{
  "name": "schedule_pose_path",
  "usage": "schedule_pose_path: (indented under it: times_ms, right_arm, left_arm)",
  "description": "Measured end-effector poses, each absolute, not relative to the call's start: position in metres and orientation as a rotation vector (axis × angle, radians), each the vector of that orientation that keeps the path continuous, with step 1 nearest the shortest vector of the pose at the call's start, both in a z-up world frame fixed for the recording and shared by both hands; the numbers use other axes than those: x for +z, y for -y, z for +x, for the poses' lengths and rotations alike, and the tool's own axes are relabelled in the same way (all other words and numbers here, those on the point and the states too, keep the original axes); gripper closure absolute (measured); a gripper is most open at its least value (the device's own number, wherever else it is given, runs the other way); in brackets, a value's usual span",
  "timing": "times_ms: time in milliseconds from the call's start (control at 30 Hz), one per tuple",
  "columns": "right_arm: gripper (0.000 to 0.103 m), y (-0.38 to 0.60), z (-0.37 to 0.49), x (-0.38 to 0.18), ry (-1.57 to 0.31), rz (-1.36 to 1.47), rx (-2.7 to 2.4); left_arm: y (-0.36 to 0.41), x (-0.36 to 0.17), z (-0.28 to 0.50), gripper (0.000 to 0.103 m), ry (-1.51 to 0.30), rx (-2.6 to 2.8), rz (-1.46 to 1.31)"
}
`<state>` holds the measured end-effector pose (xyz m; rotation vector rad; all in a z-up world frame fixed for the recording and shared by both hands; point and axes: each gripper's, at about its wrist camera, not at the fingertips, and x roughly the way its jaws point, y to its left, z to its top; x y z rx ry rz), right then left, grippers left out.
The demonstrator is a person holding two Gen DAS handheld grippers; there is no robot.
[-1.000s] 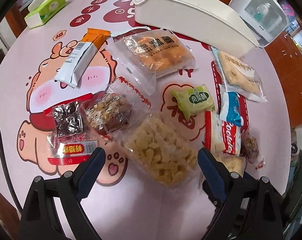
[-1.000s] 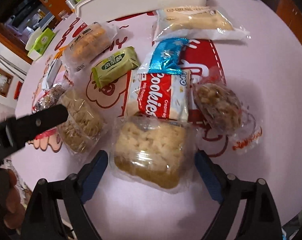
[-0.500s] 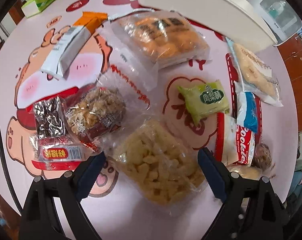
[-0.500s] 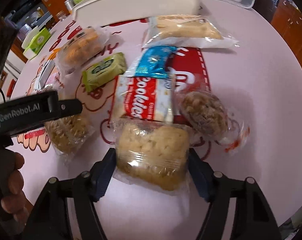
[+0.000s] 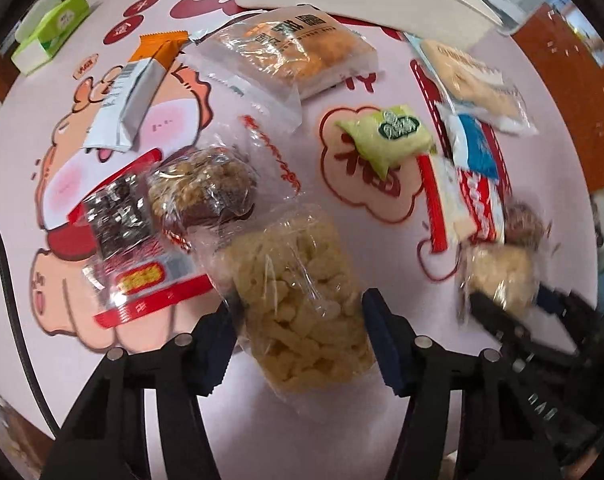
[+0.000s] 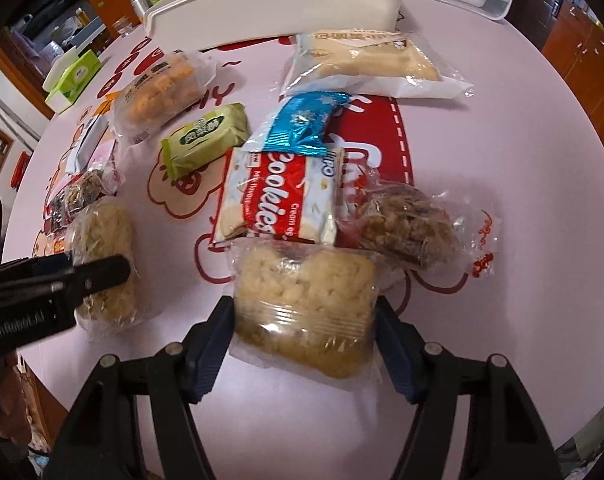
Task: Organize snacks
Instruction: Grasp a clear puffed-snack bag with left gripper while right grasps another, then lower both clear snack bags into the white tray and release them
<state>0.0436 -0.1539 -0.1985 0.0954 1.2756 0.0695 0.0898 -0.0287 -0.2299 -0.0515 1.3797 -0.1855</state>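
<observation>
Between the blue pads of the left gripper, at six o'clock in the left wrist view, lies a clear pack of puffed yellow snack; the jaws have just been closing and now press its wrapper on both sides, where a second ago they stood wide with the pack ahead of them. At six o'clock in the right wrist view, the right gripper has likewise been closing and now clamps a second pack of pale puffed pieces, which overlaps the red cookie pack at twelve o'clock of it. Both packs rest on the pink printed table. The white bin, at twelve o'clock, appears to be the destination. Judgement: both grasps are made, neither pack is lifted yet; soft wrappers may slip or drag neighbours.
</observation>
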Motion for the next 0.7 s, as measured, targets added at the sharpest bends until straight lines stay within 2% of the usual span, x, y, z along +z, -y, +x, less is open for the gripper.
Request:
schedule_pose_path:
  times_ms: [233, 700]
  right_arm:
    - [0.035, 0.142, 0.041, -0.168, -1.217, 0.096, 0.131]
    - [0.035, 0.14, 0.059, -0.087, -1.036, 0.12, 0.178]
  left_arm:
    - [0.015, -0.202, 0.072, 0.044, -1.354, -0.22, -0.016]
    - [0.004, -0.104, 0.08, 0.044, -1.149, -0.236, 0.043]
